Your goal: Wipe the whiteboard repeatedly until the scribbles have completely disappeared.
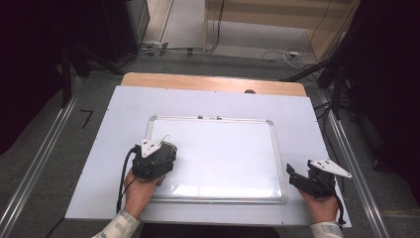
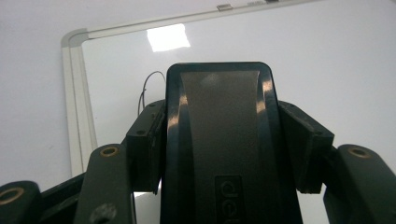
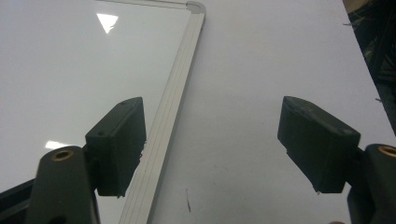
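A: What do the left tongs point(image 2: 219, 154) have?

B: They pinch a black whiteboard eraser point(image 2: 224, 140) by its long sides. It is a rounded plastic block with a glossy rim, a duller panel down the middle and part of a raised logo low down. In the high view those tongs point(image 1: 154, 159) sit over the near left part of the whiteboard point(image 1: 223, 153).

A: And the right tongs point(image 3: 212, 144)?

B: Spread wide and empty. They straddle the board's right frame point(image 3: 163, 121), one jaw over the writing surface and the other over the white sheet point(image 3: 261, 93) that covers the counter point(image 1: 213, 83).

A: How will the eraser handle?

B: I judge it light and stiff. The plastic sides look smooth, so it could slip unless the pads bear squarely. The long sides are the place to take hold.

A: The board itself?

B: Flat and rigid, with a glossy face that mirrors the ceiling lights, a ribbed pale metal frame and rounded grey corners. It lies level in the middle of the sheet. A thin wire loop point(image 2: 148, 88) shows beside the eraser; I cannot tell what it belongs to.
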Available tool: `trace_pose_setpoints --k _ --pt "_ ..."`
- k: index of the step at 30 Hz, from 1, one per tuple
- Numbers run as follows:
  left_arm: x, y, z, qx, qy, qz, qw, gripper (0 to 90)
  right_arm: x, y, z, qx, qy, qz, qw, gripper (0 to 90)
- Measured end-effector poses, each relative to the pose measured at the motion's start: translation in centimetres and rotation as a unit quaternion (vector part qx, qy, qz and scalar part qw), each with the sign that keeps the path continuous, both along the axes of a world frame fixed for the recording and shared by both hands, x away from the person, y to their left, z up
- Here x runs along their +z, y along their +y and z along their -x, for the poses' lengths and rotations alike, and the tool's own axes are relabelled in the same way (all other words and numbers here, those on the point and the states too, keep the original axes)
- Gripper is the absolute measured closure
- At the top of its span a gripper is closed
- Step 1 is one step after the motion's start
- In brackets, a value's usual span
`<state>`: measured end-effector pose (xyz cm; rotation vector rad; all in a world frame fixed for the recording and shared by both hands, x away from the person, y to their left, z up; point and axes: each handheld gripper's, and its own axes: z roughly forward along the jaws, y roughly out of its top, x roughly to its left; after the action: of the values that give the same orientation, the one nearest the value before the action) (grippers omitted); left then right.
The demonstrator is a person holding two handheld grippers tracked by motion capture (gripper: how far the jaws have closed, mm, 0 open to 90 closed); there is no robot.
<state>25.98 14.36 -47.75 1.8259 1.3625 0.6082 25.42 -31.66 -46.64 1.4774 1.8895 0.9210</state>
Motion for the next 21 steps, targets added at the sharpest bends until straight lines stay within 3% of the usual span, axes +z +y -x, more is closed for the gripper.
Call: trace_pose_setpoints --k 8,21 --pt "-0.7 -0.2 -0.9 0.002 0.017 -0.018 0.9997 40.6 0.0 0.0 0.0 0.000 0.000 0.000 1.0000 22.2" --pt "-1.2 -0.9 -1.3 -0.001 0.029 -0.041 0.9987 40.6 0.0 0.0 0.0 -0.001 0.000 0.000 1.0000 22.2"
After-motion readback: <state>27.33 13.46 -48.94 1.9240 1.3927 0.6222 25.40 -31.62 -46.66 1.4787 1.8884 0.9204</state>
